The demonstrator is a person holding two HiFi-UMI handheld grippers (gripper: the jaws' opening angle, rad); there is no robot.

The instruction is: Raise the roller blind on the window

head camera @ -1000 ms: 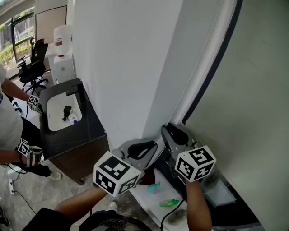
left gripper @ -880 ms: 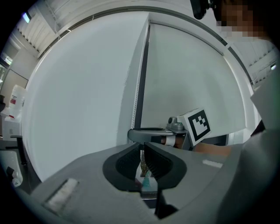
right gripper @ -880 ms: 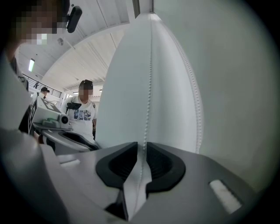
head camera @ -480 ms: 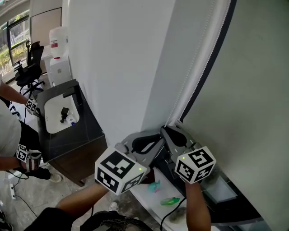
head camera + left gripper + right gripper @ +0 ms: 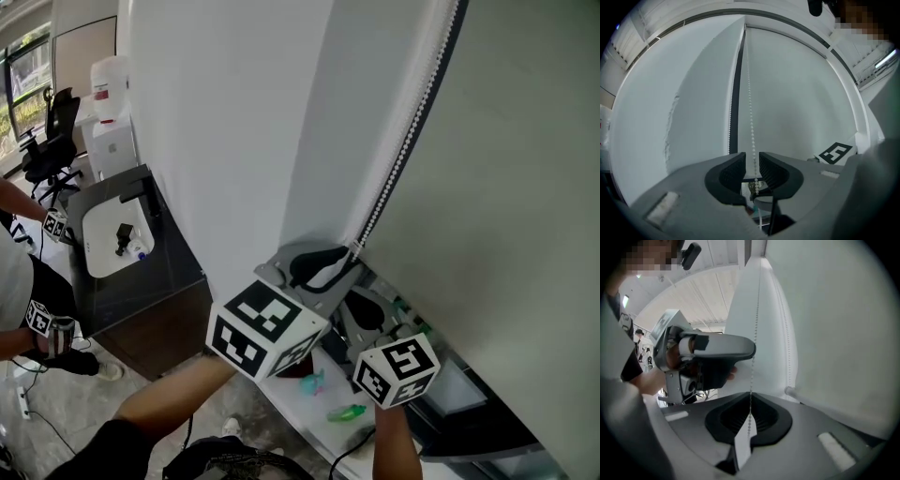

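Left gripper (image 5: 751,165), jaws just opened wide, straddles the bead chain (image 5: 750,112) without pressing it. Lower on the chain, right gripper (image 5: 749,420), jaws just closed, clamps it.

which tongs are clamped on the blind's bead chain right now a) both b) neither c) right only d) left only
c: the right tongs, which have just been closing, pinch the bead chain, while the left tongs have just opened and stand apart, with the chain hanging free between them.
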